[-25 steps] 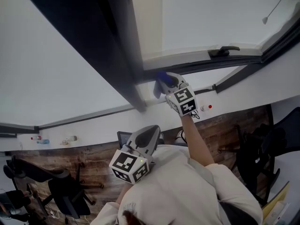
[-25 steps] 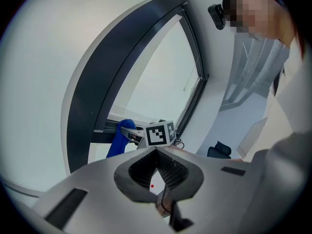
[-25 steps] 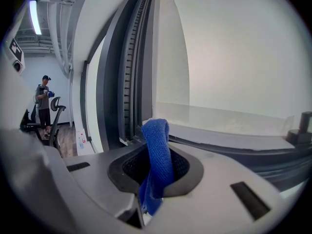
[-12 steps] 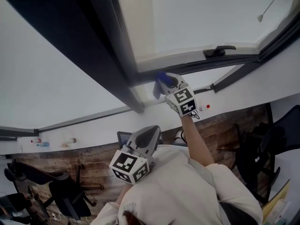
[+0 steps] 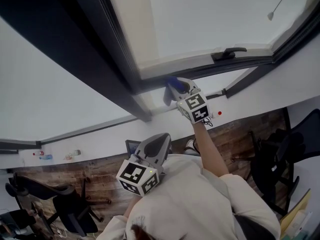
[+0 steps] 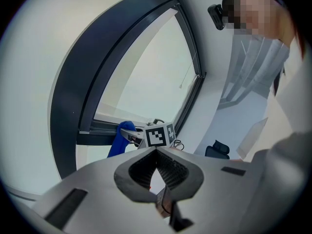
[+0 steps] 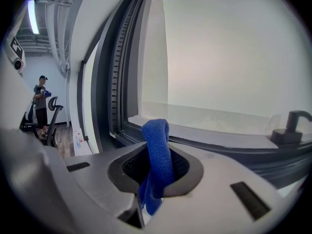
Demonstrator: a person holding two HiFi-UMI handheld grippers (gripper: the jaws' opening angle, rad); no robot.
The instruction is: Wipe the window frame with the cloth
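My right gripper (image 5: pixel 175 87) is raised to the dark window frame (image 5: pixel 200 71) and shut on a blue cloth (image 5: pixel 170 84). In the right gripper view the blue cloth (image 7: pixel 157 155) stands folded between the jaws, its top close to the frame's lower rail (image 7: pixel 234 147). My left gripper (image 5: pixel 156 145) hangs low near my chest, shut and holding nothing. In the left gripper view the right gripper (image 6: pixel 146 136) and the cloth (image 6: pixel 119 139) show at the frame's lower corner (image 6: pixel 90 130).
A black window handle (image 5: pixel 227 53) sits on the rail right of the cloth, also as the handle (image 7: pixel 291 126) in the right gripper view. A thick dark post (image 5: pixel 90 49) runs left of it. Office chairs (image 5: pixel 70 204) stand on the wood floor below. A person (image 7: pixel 41 106) stands far off.
The head view has shifted slightly, so the frame and handle sit a little lower left. The right gripper with the cloth stays at the same spot on the rail. The left gripper has not moved.
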